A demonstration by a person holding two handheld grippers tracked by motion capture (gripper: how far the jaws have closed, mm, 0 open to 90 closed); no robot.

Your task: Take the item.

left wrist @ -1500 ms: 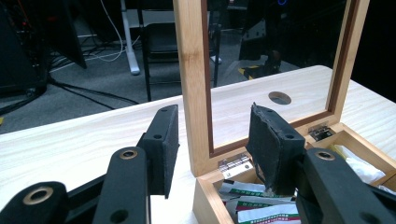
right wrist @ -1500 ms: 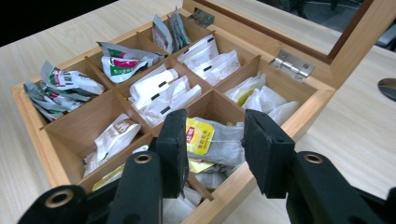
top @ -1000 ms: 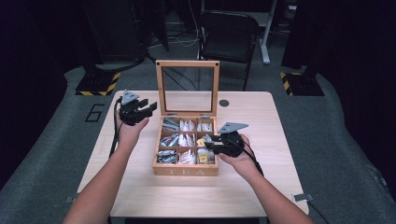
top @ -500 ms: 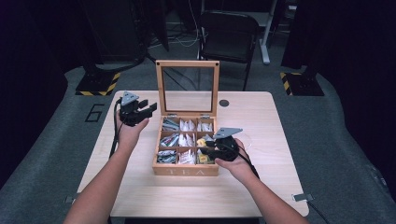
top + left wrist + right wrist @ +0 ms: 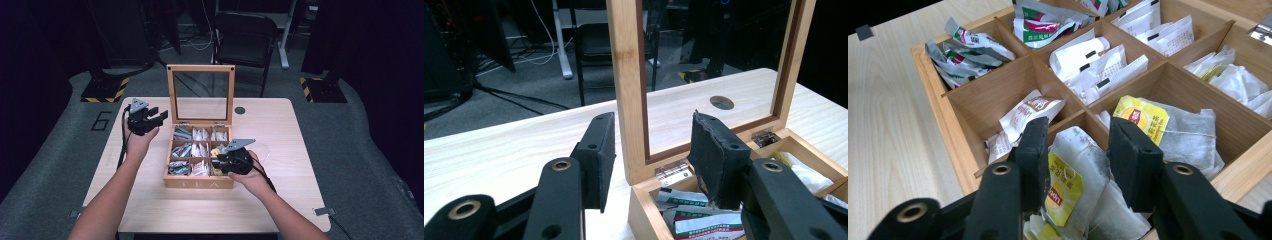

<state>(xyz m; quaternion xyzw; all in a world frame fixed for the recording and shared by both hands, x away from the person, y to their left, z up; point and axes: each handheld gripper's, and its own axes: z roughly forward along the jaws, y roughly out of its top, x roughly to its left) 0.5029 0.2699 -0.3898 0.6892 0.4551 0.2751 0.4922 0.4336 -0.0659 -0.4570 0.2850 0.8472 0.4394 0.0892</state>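
Your right gripper (image 5: 1075,165) is dipping into the near right compartment of the wooden tea box (image 5: 200,182), and its jaws have just been closing in, with a tea bag (image 5: 1083,175) standing between the two black pads. That grey-white bag with its yellow tag is sitting right in the gap; the left pad is covering the tag's edge, but you cannot tell yet whether the pads are actually pressing on it. In the high view that gripper (image 5: 222,162) is hovering over the same corner of the box. Beside it, the next compartment is holding another yellow-tagged bag (image 5: 1168,130) lying flat. The middle cells are carrying white sachets (image 5: 1098,62), the far-left cells silver wrappers with red and green print (image 5: 968,47), and one cell a brown-printed sachet (image 5: 1030,112). The glass lid (image 5: 202,92) is standing upright at the back. Your left gripper (image 5: 152,117) is hanging over the table (image 5: 280,130) just left of the lid, jaws spread and holding nothing; in its own view the lid's wooden post (image 5: 629,85) is rising beyond the gap between them.
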